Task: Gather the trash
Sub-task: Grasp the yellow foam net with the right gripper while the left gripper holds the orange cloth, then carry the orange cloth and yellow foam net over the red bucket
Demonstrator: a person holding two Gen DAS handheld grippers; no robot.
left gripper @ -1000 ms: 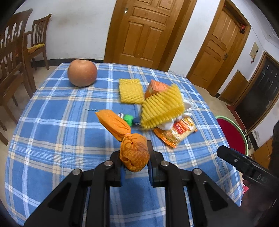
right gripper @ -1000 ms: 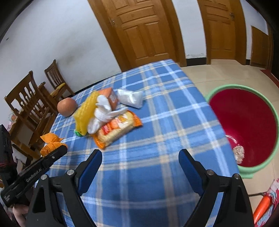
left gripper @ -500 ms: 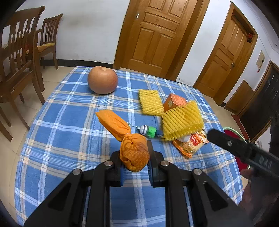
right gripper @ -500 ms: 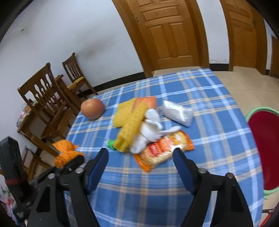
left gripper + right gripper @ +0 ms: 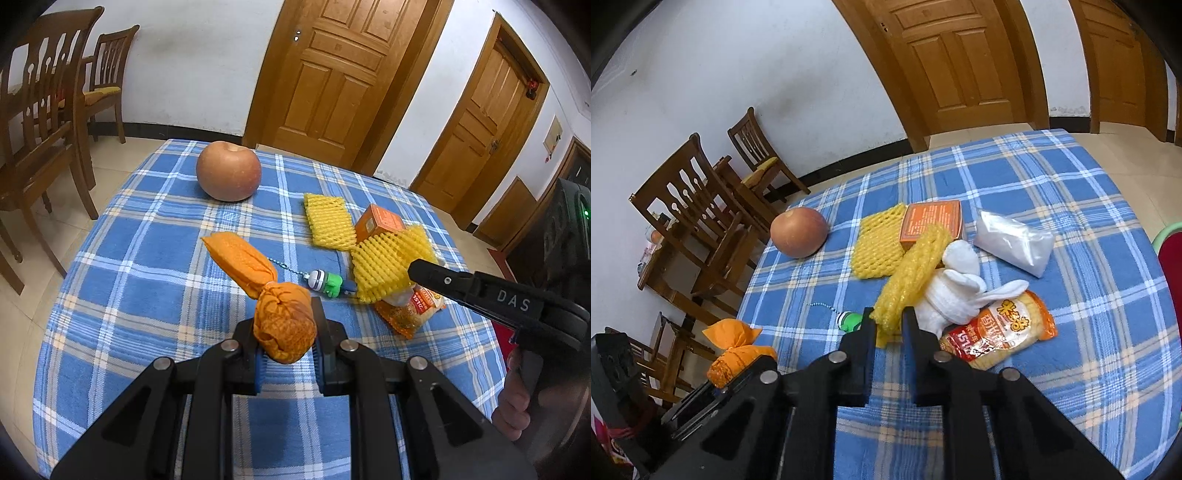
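Observation:
My left gripper (image 5: pixel 286 330) is shut on a knotted orange net bag (image 5: pixel 282 325) and holds it above the near part of the blue plaid table (image 5: pixel 147 266); the bag also shows in the right wrist view (image 5: pixel 735 354). My right gripper (image 5: pixel 889 323) has its jaws closed around the near end of a yellow foam fruit net (image 5: pixel 912 273), which lies on a pile of trash. The pile holds white socks (image 5: pixel 956 291), an orange snack packet (image 5: pixel 997 336), an orange box (image 5: pixel 932 221), a second yellow foam net (image 5: pixel 877 245) and a clear plastic bag (image 5: pixel 1015 242).
An apple (image 5: pixel 228 170) sits at the far side of the table. A green-and-white keychain toy (image 5: pixel 325 282) lies beside the pile. A red basin with a green rim (image 5: pixel 1171 254) stands off the table's right edge. Wooden chairs (image 5: pixel 44 110) stand to the left.
My right gripper moved left from the basin side to the pile and closed its jaws on the yellow foam net. My left gripper drew back a little, still holding the orange bag.

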